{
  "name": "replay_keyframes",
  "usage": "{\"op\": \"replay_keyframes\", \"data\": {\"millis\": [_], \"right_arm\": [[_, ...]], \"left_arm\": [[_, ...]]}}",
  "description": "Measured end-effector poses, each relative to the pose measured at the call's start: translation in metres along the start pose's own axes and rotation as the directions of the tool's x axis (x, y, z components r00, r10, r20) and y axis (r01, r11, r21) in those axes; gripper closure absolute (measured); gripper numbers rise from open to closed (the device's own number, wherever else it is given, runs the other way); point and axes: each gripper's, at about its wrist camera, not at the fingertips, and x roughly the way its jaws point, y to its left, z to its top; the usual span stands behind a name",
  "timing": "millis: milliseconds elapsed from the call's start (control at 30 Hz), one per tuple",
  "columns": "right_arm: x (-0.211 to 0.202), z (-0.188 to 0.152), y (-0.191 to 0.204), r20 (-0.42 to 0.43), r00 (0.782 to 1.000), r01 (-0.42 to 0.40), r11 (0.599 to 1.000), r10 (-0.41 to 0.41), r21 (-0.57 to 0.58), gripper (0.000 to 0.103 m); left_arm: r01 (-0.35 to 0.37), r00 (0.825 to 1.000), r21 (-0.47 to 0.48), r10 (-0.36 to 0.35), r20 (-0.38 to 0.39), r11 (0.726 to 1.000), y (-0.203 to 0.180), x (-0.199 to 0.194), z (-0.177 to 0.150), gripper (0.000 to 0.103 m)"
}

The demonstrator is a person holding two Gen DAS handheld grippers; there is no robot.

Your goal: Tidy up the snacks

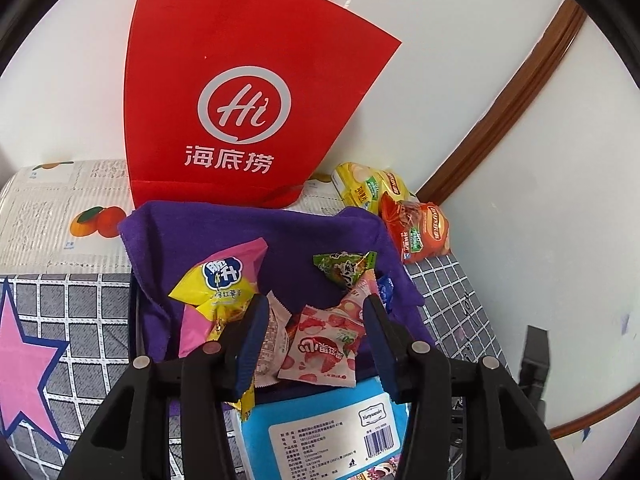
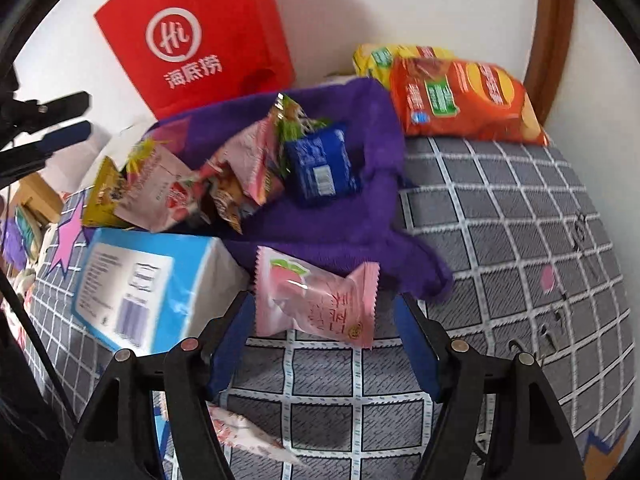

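We count two chip bags against the wall: one yellow chip bag (image 1: pixel 362 184), one orange chip bag (image 1: pixel 418 232). One red paper bag (image 1: pixel 240 92) stands upright behind a purple cloth (image 1: pixel 248 236). One blue tissue box (image 1: pixel 320 432) sits at the near edge of the cloth.

Small snacks piled on the cloth, left wrist view: one pink-yellow packet (image 1: pixel 222 280), one green triangular packet (image 1: pixel 344 266), one strawberry packet (image 1: pixel 320 352), plus a few partly hidden ones we can't count.

Left gripper (image 1: pixel 314 332) jaws spread wide over the pile, strawberry packet between them, fingers not pressing it.

Right wrist view only: one dark blue packet (image 2: pixel 320 164) in the pile, one pink peach packet (image 2: pixel 316 300) lying at the cloth's near edge on the checked sheet (image 2: pixel 500 220), and one more pink packet (image 2: pixel 244 432) under the gripper. Right gripper (image 2: pixel 326 344) jaws wide apart, peach packet between the tips, no visible contact.

Left wrist view only: fruit-print sheet (image 1: pixel 60 208) beyond the checked one.
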Motion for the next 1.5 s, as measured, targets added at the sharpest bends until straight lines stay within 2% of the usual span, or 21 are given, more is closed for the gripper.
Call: {"op": "replay_keyframes", "data": {"millis": [300,433,467,500,567,633,767,967,1167,1300,1333,1400,1500], "right_arm": [[0.031,0.002,0.0,-0.058,0.997,-0.05,0.998,0.052,0.032,0.03],[0.034,0.006,-0.002,-0.036,0.998,-0.057,0.997,0.059,0.043,0.03],[0.035,0.006,-0.004,-0.035,0.997,-0.06,0.997,0.061,0.052,0.035],[0.034,0.005,-0.006,-0.032,0.998,-0.046,0.998,0.048,0.05,0.044],[0.03,0.003,-0.006,-0.038,0.999,-0.03,0.999,0.031,0.034,0.054],[0.026,-0.001,-0.006,-0.041,0.999,-0.032,0.999,0.033,0.023,0.053],[0.019,-0.012,-0.005,-0.058,0.998,-0.011,0.999,0.009,-0.038,0.044],[0.007,-0.03,-0.011,-0.072,0.997,0.011,0.998,-0.015,-0.057,0.044],[0.001,-0.048,-0.008,-0.072,0.993,0.079,0.986,-0.09,-0.145,0.044],[-0.007,-0.058,-0.018,-0.05,0.995,0.081,0.989,-0.087,-0.122,0.044],[-0.009,-0.063,-0.022,-0.036,0.995,0.089,0.99,-0.094,-0.113,0.045],[-0.01,-0.064,-0.024,-0.006,0.994,0.109,0.989,-0.111,-0.103,0.058],[-0.017,-0.073,-0.035,0.043,0.985,0.169,0.983,-0.167,-0.066,0.059]], "left_arm": [[0.019,1.0,-0.006,-0.019,-0.008,1.0,0.002,-0.001,0.001,0.056],[0.027,1.0,-0.004,-0.027,-0.005,1.0,0.001,-0.005,0.002,0.056],[0.03,1.0,-0.003,-0.03,-0.005,1.0,0.001,-0.005,0.002,0.056],[0.031,0.999,-0.001,-0.031,-0.005,1.0,0.001,-0.006,0.002,0.056],[0.034,0.999,0.0,-0.034,-0.003,0.999,0.0,-0.008,0.002,0.056],[0.04,0.999,0.003,-0.04,-0.002,0.999,-0.001,-0.01,0.001,0.056],[0.051,0.999,0.017,-0.051,0.005,0.999,-0.006,-0.015,0.0,0.056],[0.066,0.998,0.039,-0.066,0.012,0.997,-0.015,-0.022,-0.001,0.056],[0.074,0.997,0.072,-0.075,0.018,0.995,-0.026,-0.03,-0.003,0.056],[0.074,0.997,0.091,-0.077,0.026,0.993,-0.033,-0.034,-0.005,0.056],[0.072,0.997,0.096,-0.075,0.027,0.993,-0.035,-0.035,-0.006,0.056],[0.066,0.997,0.115,-0.07,0.026,0.991,-0.041,-0.036,-0.009,0.056],[0.057,0.998,0.152,-0.061,0.023,0.987,-0.055,-0.038,-0.016,0.056]]}}
